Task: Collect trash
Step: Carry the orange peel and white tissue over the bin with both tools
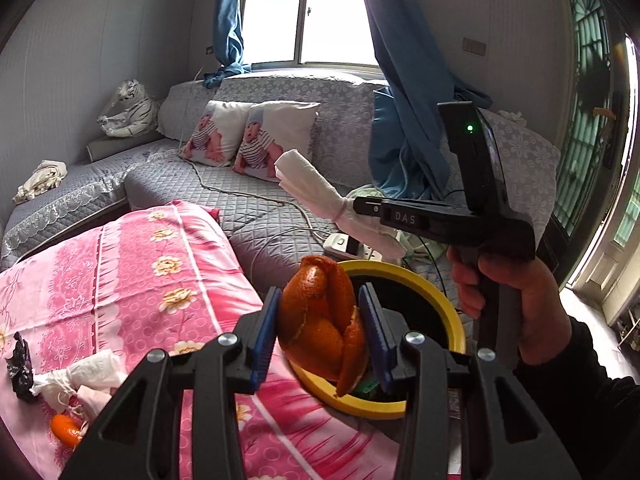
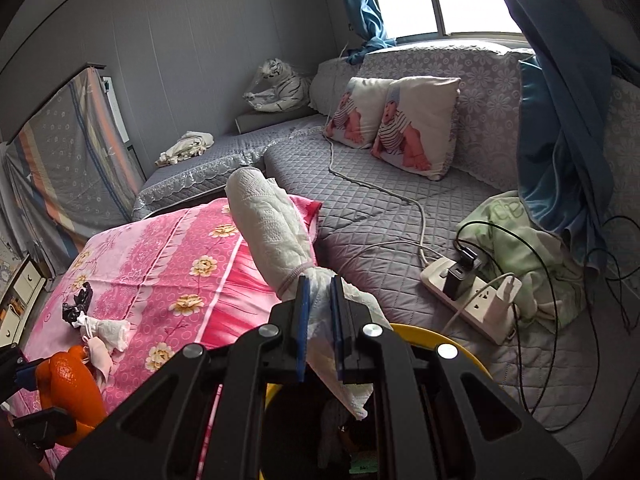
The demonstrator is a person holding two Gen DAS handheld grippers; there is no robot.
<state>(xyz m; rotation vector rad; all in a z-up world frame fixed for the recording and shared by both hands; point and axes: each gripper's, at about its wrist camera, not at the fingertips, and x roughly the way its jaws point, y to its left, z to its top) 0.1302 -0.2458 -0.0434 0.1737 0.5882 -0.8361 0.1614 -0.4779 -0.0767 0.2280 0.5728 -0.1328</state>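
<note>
My left gripper (image 1: 318, 326) is shut on a large piece of orange peel (image 1: 320, 316), held over the near rim of a yellow-rimmed trash bin (image 1: 424, 276). My right gripper (image 2: 319, 320) is shut on a rolled white tissue (image 2: 272, 224) tied with a band, held above the same bin (image 2: 476, 356); from the left wrist view that tissue (image 1: 308, 184) sticks out left of the right gripper (image 1: 362, 206). On the pink flowered cloth (image 1: 140, 280) lie crumpled tissues (image 1: 84, 376), a black wrapper (image 1: 20, 368) and another orange peel piece (image 1: 66, 432).
A grey quilted sofa (image 2: 380, 216) runs behind the bin, with two cushions (image 2: 400, 124), a power strip (image 2: 468, 296) with chargers and cables, and a green cloth (image 2: 532, 256). Blue curtains (image 1: 404, 92) hang at the window. A person's hand (image 1: 516, 300) holds the right gripper.
</note>
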